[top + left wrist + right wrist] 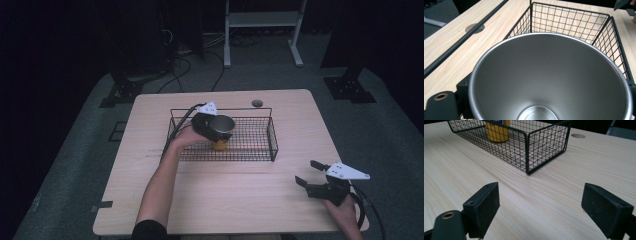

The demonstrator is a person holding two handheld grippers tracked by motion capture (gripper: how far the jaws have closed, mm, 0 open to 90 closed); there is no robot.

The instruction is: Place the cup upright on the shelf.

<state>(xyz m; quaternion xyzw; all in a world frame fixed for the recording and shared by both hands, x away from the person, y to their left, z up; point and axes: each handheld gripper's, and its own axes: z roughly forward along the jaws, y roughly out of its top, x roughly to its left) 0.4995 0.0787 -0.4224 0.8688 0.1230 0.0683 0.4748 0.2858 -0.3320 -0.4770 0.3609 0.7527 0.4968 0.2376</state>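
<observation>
A stainless steel cup (223, 125) hangs tilted over the left-middle of a black wire basket (272, 141), with my left gripper (216, 128) shut on it. In the left gripper view the cup's open mouth (549, 75) faces the camera, with a black jaw against each side of its wall. Under the cup, a yellow container (219, 145) stands on the basket floor; it is also in the right gripper view (497, 130). My right gripper (307, 172) rests low over the table's near right corner, open, with nothing between its pads (485, 205).
The basket (544, 147) sits across the middle of the wooden table (235, 195), its right half bare mesh. A round cable hole (257, 103) lies behind it. Bare wood stretches between the basket and the right gripper. Dark stands and a white frame stand beyond the table.
</observation>
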